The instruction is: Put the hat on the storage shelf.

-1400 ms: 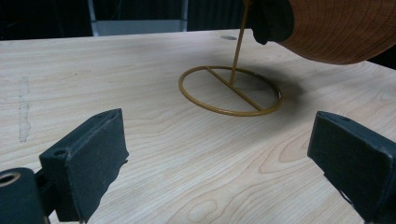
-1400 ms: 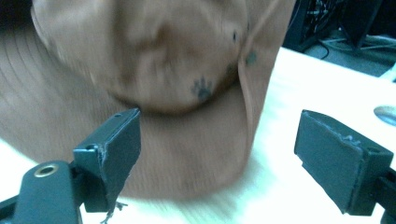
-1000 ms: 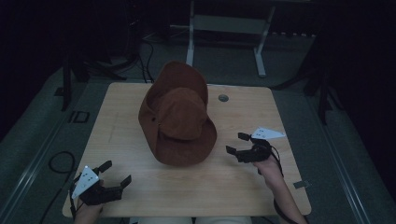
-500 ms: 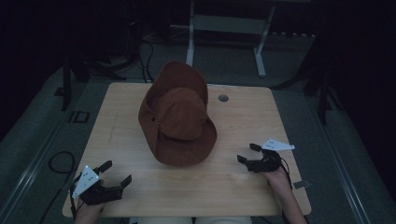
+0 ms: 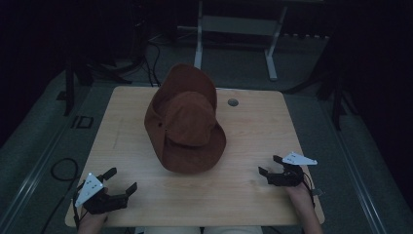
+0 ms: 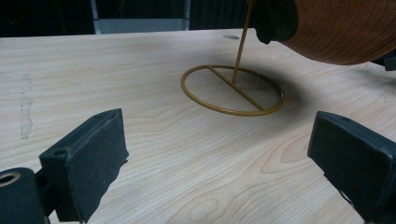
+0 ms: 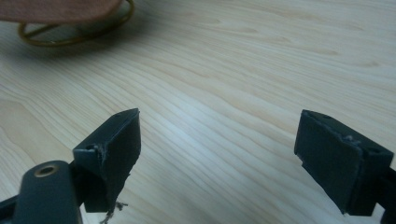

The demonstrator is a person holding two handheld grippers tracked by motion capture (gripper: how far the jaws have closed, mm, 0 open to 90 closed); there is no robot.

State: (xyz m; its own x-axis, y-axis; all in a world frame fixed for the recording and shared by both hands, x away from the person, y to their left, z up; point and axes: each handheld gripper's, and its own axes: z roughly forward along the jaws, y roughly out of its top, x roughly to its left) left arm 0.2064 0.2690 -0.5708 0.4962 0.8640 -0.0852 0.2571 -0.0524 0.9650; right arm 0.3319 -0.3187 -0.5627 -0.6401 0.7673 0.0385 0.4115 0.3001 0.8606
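Hat (image 5: 187, 124), brown and wide-brimmed, is sitting on a gold wire stand (image 6: 232, 88) at the centre of the wooden table (image 5: 243, 190), nearer its far edge. The stand's ring base is resting flat on the tabletop. The left gripper (image 5: 118, 185) is resting at the near left corner, jaws standing wide apart and gripping nothing. The right gripper (image 5: 270, 165) is resting near the near right corner, jaws likewise spread and empty. Both grippers are lying well apart from the hat.
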